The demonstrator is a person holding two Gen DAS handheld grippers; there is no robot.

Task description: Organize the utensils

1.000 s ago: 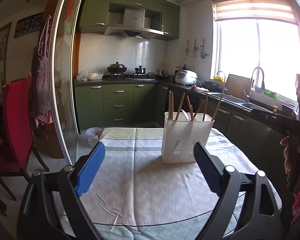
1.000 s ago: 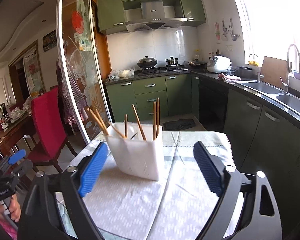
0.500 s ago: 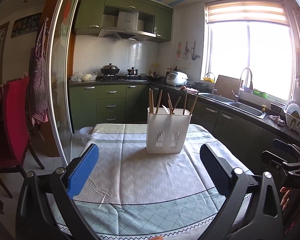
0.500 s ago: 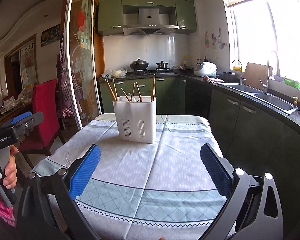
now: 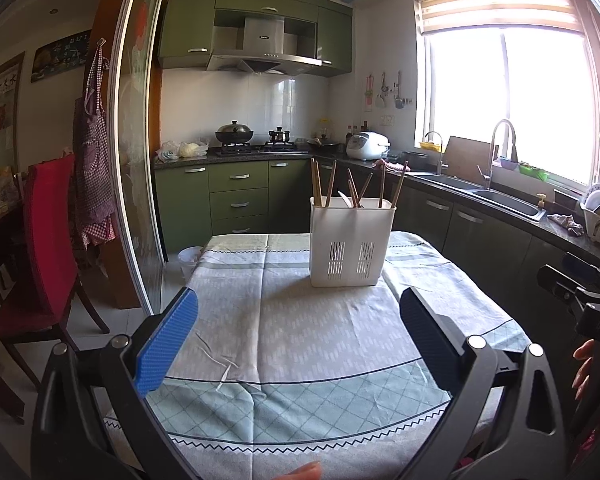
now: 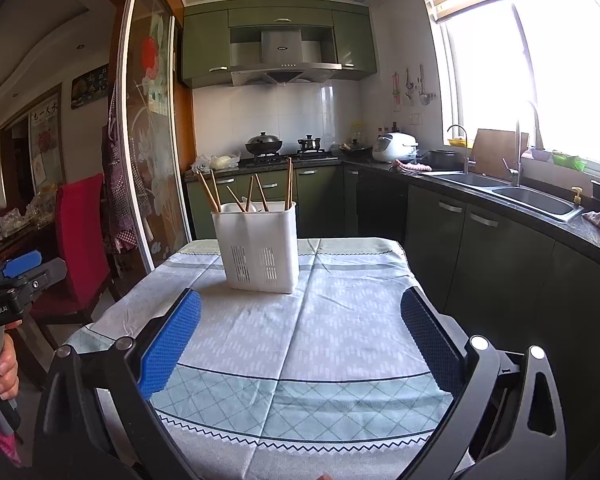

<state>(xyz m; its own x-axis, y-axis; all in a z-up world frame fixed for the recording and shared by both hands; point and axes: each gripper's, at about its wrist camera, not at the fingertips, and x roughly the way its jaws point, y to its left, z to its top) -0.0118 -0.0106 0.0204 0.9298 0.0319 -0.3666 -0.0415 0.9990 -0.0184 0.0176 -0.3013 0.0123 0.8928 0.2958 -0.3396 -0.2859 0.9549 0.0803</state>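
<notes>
Both tools, left (image 5: 298, 338) and right (image 6: 300, 336), are back from the holder (image 5: 351, 240), wide open and empty; sorting looks finished.

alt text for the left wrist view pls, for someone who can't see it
A white utensil holder with wooden chopsticks standing in it sits on a tablecloth-covered table. The open, empty left gripper frames it from below; green kitchen cabinets stand behind.
</notes>
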